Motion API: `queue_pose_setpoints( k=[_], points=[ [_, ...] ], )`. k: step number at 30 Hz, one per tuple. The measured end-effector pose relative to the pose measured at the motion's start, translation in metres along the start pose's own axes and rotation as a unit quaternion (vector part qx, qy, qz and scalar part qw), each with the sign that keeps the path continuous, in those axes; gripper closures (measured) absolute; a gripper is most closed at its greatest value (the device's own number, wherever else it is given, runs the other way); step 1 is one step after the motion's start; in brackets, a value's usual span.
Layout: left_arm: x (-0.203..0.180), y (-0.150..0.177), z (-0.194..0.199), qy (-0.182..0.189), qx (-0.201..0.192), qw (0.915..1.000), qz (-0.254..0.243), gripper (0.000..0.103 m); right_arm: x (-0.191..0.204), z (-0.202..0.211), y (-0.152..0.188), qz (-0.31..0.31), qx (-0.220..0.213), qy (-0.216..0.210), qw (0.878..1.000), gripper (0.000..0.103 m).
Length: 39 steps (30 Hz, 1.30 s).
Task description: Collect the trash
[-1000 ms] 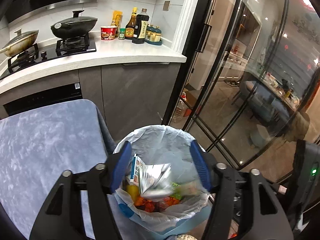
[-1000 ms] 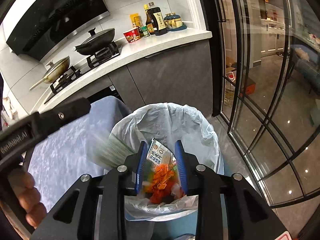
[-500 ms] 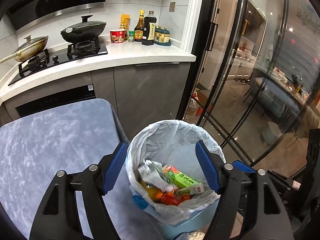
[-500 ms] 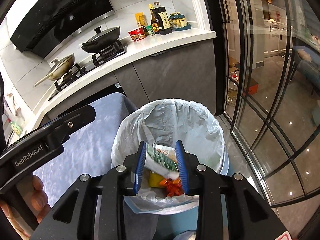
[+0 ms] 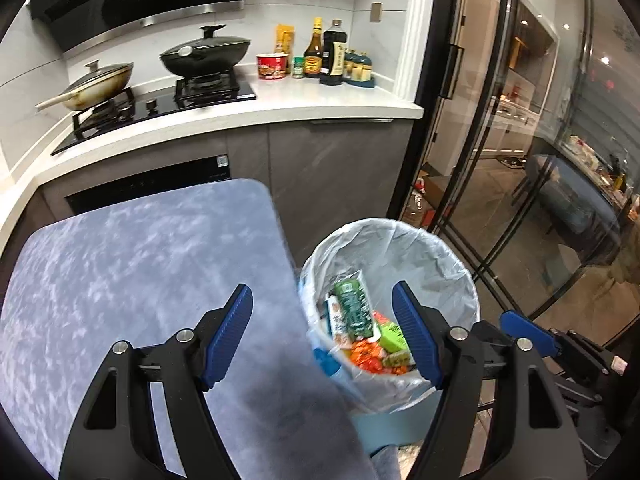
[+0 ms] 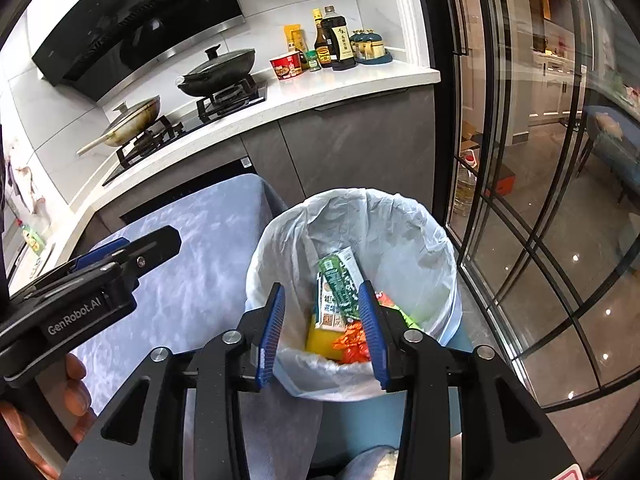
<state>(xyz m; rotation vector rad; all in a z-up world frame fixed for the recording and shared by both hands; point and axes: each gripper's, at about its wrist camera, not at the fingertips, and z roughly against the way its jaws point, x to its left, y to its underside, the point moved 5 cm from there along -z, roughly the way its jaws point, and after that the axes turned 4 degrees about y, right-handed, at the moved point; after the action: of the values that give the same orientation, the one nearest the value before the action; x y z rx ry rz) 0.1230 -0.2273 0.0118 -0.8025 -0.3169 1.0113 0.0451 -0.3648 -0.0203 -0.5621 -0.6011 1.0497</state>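
A blue bin with a white liner stands on the floor beside the blue-grey table. Inside lie several wrappers: a green pack, a bright green box, a yellow pack and orange wrappers. My left gripper is open and empty over the table's right edge and the bin's rim. It also shows in the right wrist view. My right gripper is open and empty above the bin's near rim.
A white counter with a stove, two lidded pans, a cup and several sauce bottles runs behind. Grey cabinets stand below it. Black-framed glass doors close off the right side.
The green pack has dropped from between the right gripper's fingers into the bin and settled. Both grippers have drawn back and left; the right one has opened wider.
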Motion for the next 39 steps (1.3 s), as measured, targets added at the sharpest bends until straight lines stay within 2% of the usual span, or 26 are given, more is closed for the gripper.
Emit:
queue_pose_setpoints(
  k=[3,6,10,13,17,22,25,28,34,36,39],
  points=[
    [0.005,0.009,0.006,-0.018,0.006,0.9998,-0.003,0.033,0.006,0.005,0.007,0.009,0.003,0.008,1.0,0.058],
    [0.008,0.021,0.013,-0.027,0.014,0.9995,-0.001,0.026,0.012,0.01,0.015,0.014,0.009,0.009,1.0,0.054],
    [0.013,0.032,0.021,-0.041,0.018,0.999,0.0,0.024,0.017,0.015,0.024,0.019,0.012,0.016,1.0,0.051],
    [0.016,0.041,0.027,-0.047,0.023,0.9987,0.001,0.023,0.018,0.018,0.031,0.017,0.018,0.019,1.0,0.049],
    [0.018,0.049,0.034,-0.053,0.023,0.9983,0.003,0.019,0.02,0.023,0.04,0.023,0.019,0.034,0.999,0.04],
    [0.023,0.062,0.043,-0.055,0.03,0.9979,0.014,0.019,0.02,0.031,0.05,0.028,0.017,0.046,0.998,0.036],
    [0.026,0.068,0.047,-0.062,0.032,0.9974,0.016,0.014,0.02,0.034,0.056,0.034,0.017,0.058,0.998,0.031],
    [0.029,0.074,0.05,-0.067,0.034,0.997,0.018,0.013,0.021,0.036,0.06,0.039,0.015,0.065,0.997,0.027],
    [0.035,0.088,0.051,-0.084,0.044,0.9954,0.017,0.012,0.019,0.04,0.066,0.04,0.015,0.073,0.996,0.025],
    [0.037,0.092,0.052,-0.088,0.047,0.9948,0.019,0.012,0.018,0.039,0.068,0.039,0.018,0.073,0.996,0.019],
    [0.038,0.097,0.053,-0.092,0.05,0.9942,0.022,0.012,0.017,0.04,0.072,0.041,0.018,0.078,0.996,0.019]
  ],
)
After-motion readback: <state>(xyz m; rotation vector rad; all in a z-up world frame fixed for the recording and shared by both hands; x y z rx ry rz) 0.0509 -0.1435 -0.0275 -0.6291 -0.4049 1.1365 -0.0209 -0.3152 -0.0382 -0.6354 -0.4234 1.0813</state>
